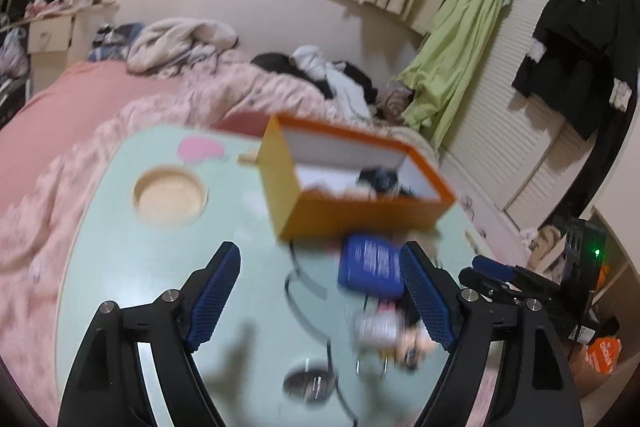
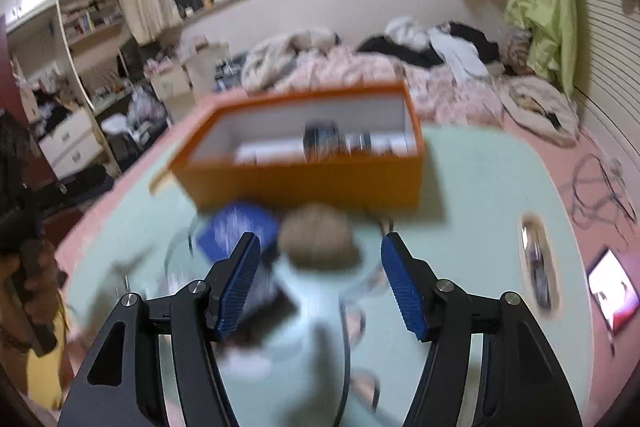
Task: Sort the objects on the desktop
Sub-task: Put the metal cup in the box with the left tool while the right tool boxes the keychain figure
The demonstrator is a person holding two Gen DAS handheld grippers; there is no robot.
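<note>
An orange box (image 1: 352, 215) with a white inside stands on the pale green table (image 1: 140, 267) and holds a few small items. It also shows in the right wrist view (image 2: 304, 183). A blue card box (image 1: 370, 265) lies in front of it, also seen in the right wrist view (image 2: 236, 227). Small blurred items (image 1: 384, 331) lie nearer. My left gripper (image 1: 320, 295) is open and empty above the table. My right gripper (image 2: 316, 283) is open over a brown round item (image 2: 320, 239) and a dark flat item (image 2: 264, 307). Both views are blurred.
A round wooden dish (image 1: 170, 195) and a pink patch (image 1: 200, 149) sit on the table's far left. A dark cable (image 1: 308, 311) loops across the table. A small metal tin (image 1: 310, 385) lies near. A bed with pink bedding (image 1: 60, 131) lies behind.
</note>
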